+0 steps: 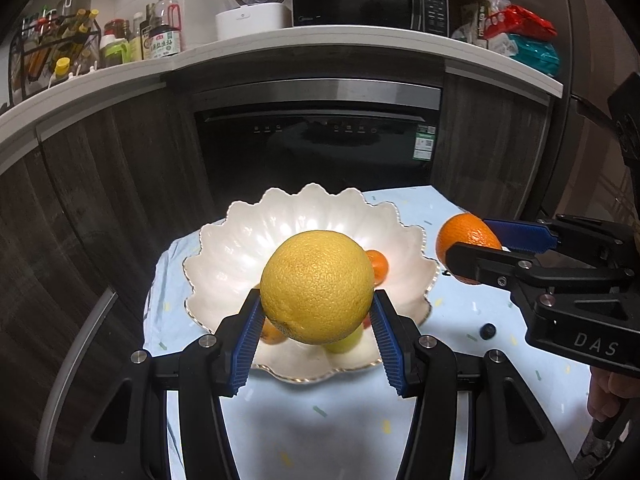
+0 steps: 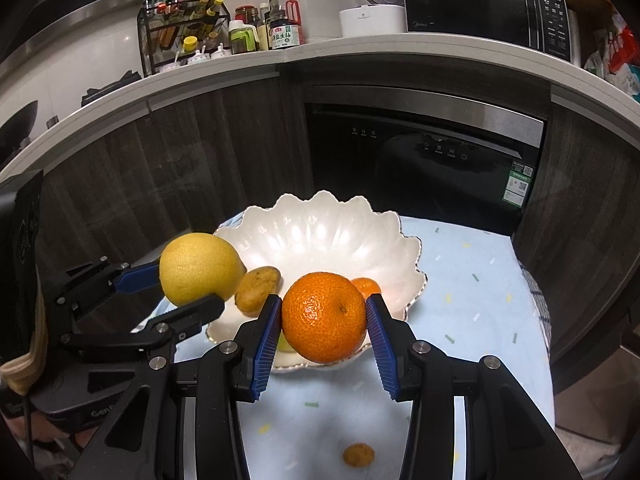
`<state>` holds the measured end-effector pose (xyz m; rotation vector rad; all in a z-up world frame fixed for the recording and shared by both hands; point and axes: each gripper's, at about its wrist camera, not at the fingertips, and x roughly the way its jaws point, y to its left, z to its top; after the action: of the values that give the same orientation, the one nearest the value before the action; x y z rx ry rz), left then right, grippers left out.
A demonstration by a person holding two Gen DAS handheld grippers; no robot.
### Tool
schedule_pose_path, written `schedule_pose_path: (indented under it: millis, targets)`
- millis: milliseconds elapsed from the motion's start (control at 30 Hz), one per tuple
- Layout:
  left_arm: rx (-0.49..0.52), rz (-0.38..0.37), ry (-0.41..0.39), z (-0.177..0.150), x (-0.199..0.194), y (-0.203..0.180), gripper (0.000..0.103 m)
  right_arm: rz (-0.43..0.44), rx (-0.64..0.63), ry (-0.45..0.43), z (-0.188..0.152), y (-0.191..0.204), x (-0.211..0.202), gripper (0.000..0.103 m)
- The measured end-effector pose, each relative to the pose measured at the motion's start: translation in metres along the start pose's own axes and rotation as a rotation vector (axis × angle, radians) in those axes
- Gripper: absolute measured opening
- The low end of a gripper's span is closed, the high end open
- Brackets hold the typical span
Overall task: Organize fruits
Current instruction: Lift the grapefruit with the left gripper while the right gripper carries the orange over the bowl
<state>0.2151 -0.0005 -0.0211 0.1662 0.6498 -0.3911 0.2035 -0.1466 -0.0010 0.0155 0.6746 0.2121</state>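
Note:
My left gripper (image 1: 317, 314) is shut on a large yellow citrus fruit (image 1: 317, 286) and holds it above the near part of a white scalloped bowl (image 1: 248, 248). The fruit also shows in the right wrist view (image 2: 198, 268). My right gripper (image 2: 323, 322) is shut on an orange (image 2: 323, 316) and holds it at the bowl's (image 2: 328, 236) near edge. In the left wrist view the orange (image 1: 466, 238) hangs right of the bowl. A small orange (image 1: 378, 266), a brownish fruit (image 2: 257, 290) and a green fruit (image 1: 344, 342) lie in the bowl.
The bowl stands on a pale blue cloth (image 2: 472, 300) on a small table. A small dark berry (image 1: 487, 331) and a small brownish-orange fruit (image 2: 359, 455) lie on the cloth. Dark cabinets and an oven (image 1: 316, 140) stand behind the table.

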Motion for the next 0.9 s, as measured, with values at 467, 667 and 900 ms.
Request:
schedule_pose_path:
  millis: [467,667,900]
  targets:
    - [-0.007,0.007,0.019,0.018,0.045,0.015,0.052,-0.025,0.025,0.019,0.016,-0.02,0.042,0.044]
    - [-0.007,0.004,0.031,0.026,0.067,0.016,0.052,-0.038,0.041,0.035,0.019,-0.033,0.061,0.044]
    - [-0.019,0.01,0.04,0.035,0.088,0.022,0.052,-0.054,0.062,0.052,0.024,-0.045,0.081,0.044]
